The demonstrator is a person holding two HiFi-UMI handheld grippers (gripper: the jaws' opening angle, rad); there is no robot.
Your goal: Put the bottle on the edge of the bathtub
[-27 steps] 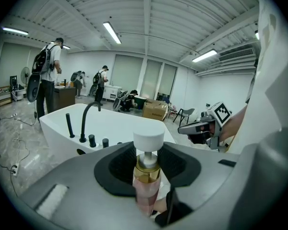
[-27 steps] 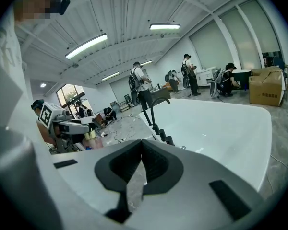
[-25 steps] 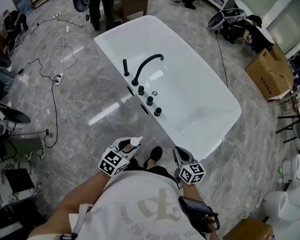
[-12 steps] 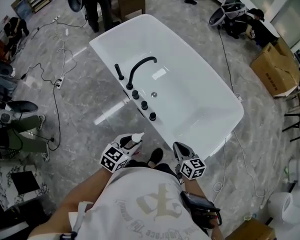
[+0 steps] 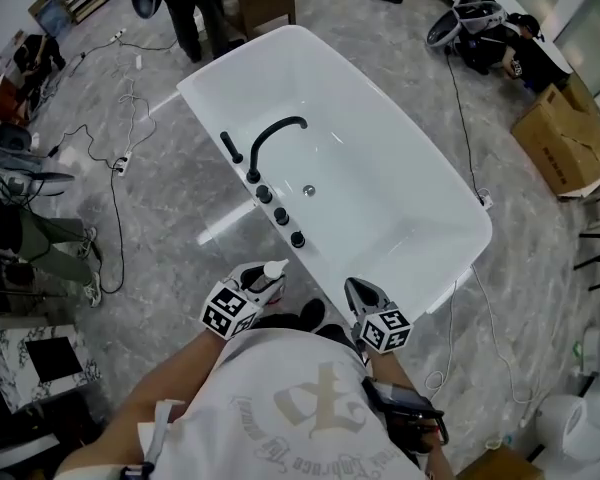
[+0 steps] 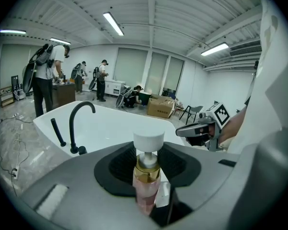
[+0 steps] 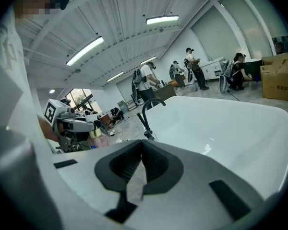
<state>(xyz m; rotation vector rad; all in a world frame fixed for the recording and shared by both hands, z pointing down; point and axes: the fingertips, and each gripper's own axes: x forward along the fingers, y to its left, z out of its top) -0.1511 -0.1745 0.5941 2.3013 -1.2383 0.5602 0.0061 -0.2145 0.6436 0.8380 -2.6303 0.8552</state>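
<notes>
Now both tools stand nearer the bathtub [image 5: 330, 256] than 1 second ago: its near rim, then well ahead, lies just ahead of the tips. Left tool [image 5: 263, 280] is clamped on the bottle [image 5: 272, 272], upright between its pads, white pump cap above them, pink liquid in the clear body. Right tool [image 5: 363, 296], beside it, has its jaws closed together on nothing. The basin appears empty; the black faucet [image 5: 270, 138] stands ahead-left on the rim. Judgement: approach nearly complete, placement on the rim not yet done

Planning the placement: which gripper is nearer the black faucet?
Left. The left gripper, holding the bottle, is just below the faucet; the right gripper is farther, beside the tub.
</notes>
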